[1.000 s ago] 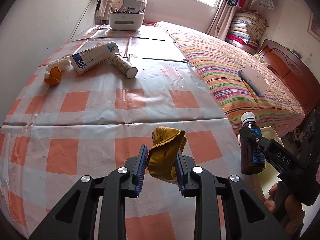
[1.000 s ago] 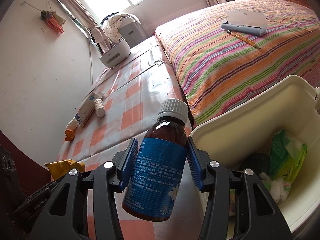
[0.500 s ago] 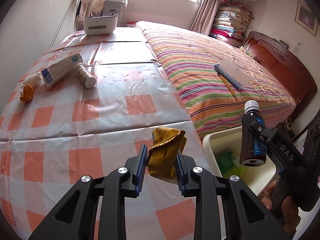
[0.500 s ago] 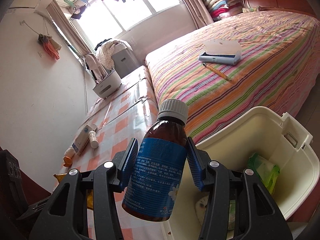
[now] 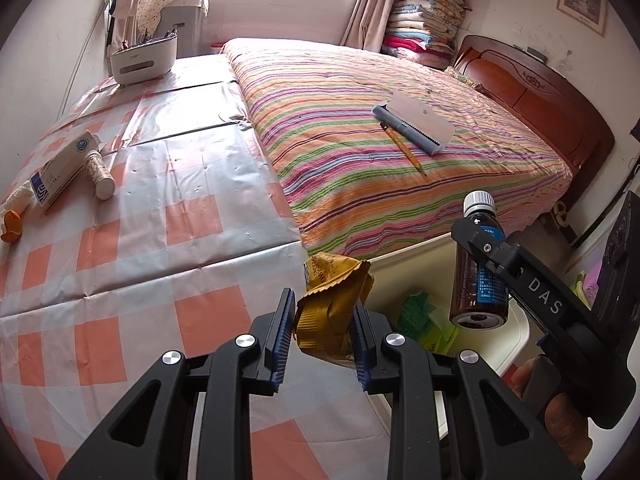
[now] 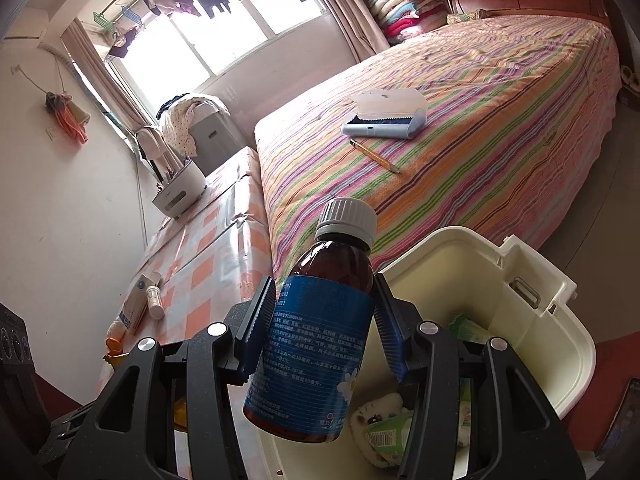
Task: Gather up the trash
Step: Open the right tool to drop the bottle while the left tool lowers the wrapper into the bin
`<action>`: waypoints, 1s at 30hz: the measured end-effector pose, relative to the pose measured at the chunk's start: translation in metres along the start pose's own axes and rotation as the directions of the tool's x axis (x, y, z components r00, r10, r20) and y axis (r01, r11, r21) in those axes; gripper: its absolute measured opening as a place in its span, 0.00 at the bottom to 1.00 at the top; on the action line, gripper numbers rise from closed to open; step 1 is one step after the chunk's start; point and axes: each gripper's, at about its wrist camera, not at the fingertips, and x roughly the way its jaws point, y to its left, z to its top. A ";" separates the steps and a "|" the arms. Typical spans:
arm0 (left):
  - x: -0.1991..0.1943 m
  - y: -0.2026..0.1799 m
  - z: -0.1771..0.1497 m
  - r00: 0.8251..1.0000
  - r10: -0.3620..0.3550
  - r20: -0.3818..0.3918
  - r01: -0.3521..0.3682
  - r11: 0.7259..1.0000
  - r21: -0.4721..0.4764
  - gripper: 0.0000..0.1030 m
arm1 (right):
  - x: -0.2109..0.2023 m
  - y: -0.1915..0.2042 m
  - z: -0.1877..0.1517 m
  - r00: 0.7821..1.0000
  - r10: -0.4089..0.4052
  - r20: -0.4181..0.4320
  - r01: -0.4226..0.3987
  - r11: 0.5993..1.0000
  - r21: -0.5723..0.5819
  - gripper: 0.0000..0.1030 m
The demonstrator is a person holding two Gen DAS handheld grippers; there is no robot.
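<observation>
Our left gripper (image 5: 320, 328) is clamped on a crumpled yellow wrapper (image 5: 334, 312) at the lower centre of the left view, over the table's edge beside the cream bin (image 5: 516, 332). Our right gripper (image 6: 324, 320) grips a brown bottle (image 6: 320, 320) above the bin (image 6: 560, 344), which already holds green packets (image 6: 468, 326). Upper left, a box (image 5: 60, 170) and vial (image 5: 100, 174) lie on the checked tablecloth (image 5: 140, 240); the striped bed (image 5: 380, 140) borders the bin.

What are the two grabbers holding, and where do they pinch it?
The left hand-held gripper pinches a crumpled yellow foil wrapper by its sides. The right hand-held gripper squeezes a brown blue-labelled bottle around its middle.
</observation>
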 end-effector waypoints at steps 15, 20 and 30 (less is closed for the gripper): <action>0.014 -0.033 0.001 1.000 -0.012 -0.028 0.013 0.998 0.059 0.25 | -0.008 -0.026 0.006 1.000 -0.005 0.026 0.003 0.996 0.092 0.58; 0.020 -0.044 0.001 0.999 -0.018 -0.043 0.021 0.997 0.078 0.25 | -0.017 -0.034 0.008 0.997 0.006 0.071 -0.016 0.991 0.134 0.58; 0.032 -0.068 0.002 0.997 -0.027 -0.069 0.035 0.992 0.120 0.27 | -0.023 -0.047 0.011 0.995 0.024 0.094 -0.041 0.983 0.181 0.58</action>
